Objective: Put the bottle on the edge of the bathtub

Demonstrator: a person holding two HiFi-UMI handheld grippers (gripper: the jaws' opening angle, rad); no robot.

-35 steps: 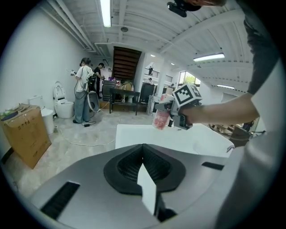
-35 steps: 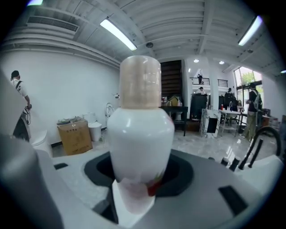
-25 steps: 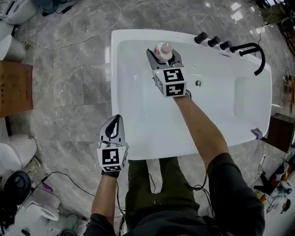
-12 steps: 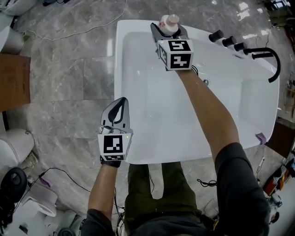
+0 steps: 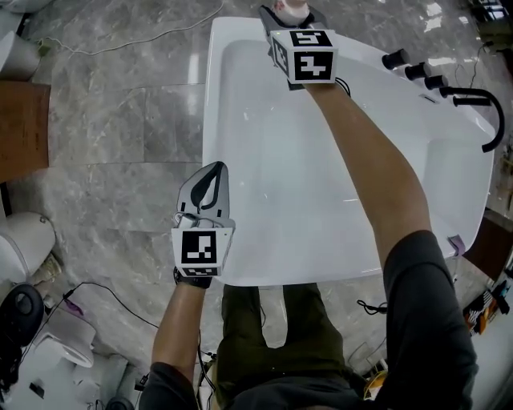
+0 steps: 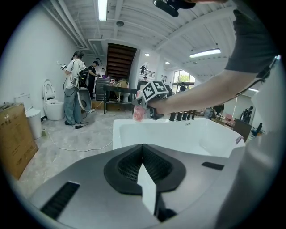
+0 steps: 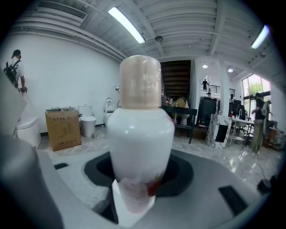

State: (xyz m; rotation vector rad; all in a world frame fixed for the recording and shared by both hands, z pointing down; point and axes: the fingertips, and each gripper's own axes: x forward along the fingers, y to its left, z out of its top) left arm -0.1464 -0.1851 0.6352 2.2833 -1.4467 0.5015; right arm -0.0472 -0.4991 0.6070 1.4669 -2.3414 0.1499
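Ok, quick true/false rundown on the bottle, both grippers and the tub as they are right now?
1. The right gripper holds the bottle upright between its jaws. True.
2. The left gripper is shut with nothing in it. True.
3. The bottle stands released on the bathtub rim. False: the right gripper's jaws are clamped on it, up at the far end of the tub.
4. The bathtub is filled with water. False: no water shows in it.
5. The black faucet sits on the rim at the head view's right. True.
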